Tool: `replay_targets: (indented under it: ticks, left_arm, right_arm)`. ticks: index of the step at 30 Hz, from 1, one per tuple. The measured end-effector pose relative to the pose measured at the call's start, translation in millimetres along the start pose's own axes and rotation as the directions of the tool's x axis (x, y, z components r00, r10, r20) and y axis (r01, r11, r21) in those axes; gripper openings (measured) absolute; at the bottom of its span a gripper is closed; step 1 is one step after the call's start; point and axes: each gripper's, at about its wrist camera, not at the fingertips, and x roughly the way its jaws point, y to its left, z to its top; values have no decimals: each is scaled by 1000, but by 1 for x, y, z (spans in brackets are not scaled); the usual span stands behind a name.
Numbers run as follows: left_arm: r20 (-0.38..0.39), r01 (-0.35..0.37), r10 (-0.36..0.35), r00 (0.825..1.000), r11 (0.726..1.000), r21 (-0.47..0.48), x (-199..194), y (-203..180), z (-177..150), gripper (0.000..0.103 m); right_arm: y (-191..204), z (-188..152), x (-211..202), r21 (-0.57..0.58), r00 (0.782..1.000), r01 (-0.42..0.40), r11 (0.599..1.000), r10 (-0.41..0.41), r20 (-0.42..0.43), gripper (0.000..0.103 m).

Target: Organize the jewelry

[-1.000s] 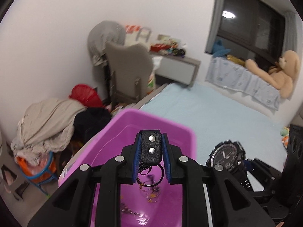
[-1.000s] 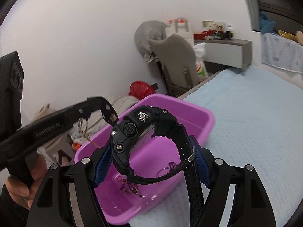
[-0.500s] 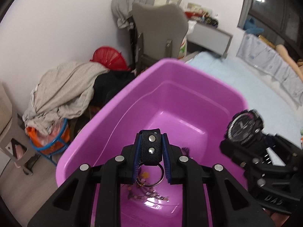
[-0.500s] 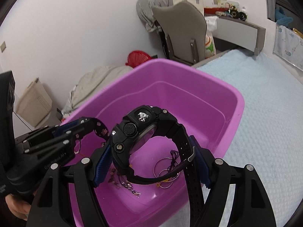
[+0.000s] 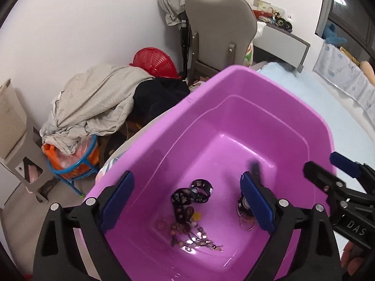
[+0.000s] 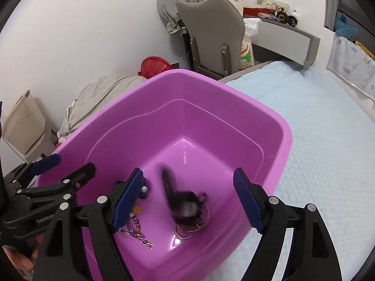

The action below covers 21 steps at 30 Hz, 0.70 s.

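A purple plastic tub (image 5: 234,84) (image 6: 281,140) stands on the bed. My left gripper (image 5: 187,201) is open and empty above the tub. Below it lie a black keychain strap (image 5: 192,193) and a heap of small beaded jewelry (image 5: 192,236). My right gripper (image 6: 188,201) is open and empty above the tub. The black watch (image 6: 182,201), motion-blurred, is inside the tub beneath it, on thin metal rings (image 6: 187,230). The watch also shows in the left wrist view (image 5: 245,205), partly behind my finger. The jewelry heap also shows in the right wrist view (image 6: 136,227).
The bed has a light blue cover (image 6: 316,140). Beyond the tub stand a grey chair (image 5: 218,30), a red basket (image 5: 154,62), a pile of clothes (image 5: 98,98) and a blue-rimmed basket (image 5: 75,161). A desk (image 6: 286,32) stands at the back.
Both grippers have opened over the tub. The keychain has dropped from my left gripper and the watch from my right gripper into the tub. Both grippers have moved closer over it.
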Motion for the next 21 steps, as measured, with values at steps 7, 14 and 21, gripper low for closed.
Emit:
replay_targets:
  ticks: [7, 14, 21]
  left_arm:
    - [-46, -5, 3, 999, 999, -47, -3, 6, -6, 95]
    - [-50, -31, 30, 998, 999, -36, -15, 1, -15, 96]
    - [-36, -45, 44, 998, 998, -42, -30, -1, -24, 96]
  right_arm:
    - [-6, -9, -14, 16, 1000, -3, 1000, 3, 4, 76]
    - [-2, -23, -29, 10, 1000, 4, 1000, -4, 9, 76]
    - [-4, -35, -37, 33, 1000, 1, 999, -1, 0, 76]
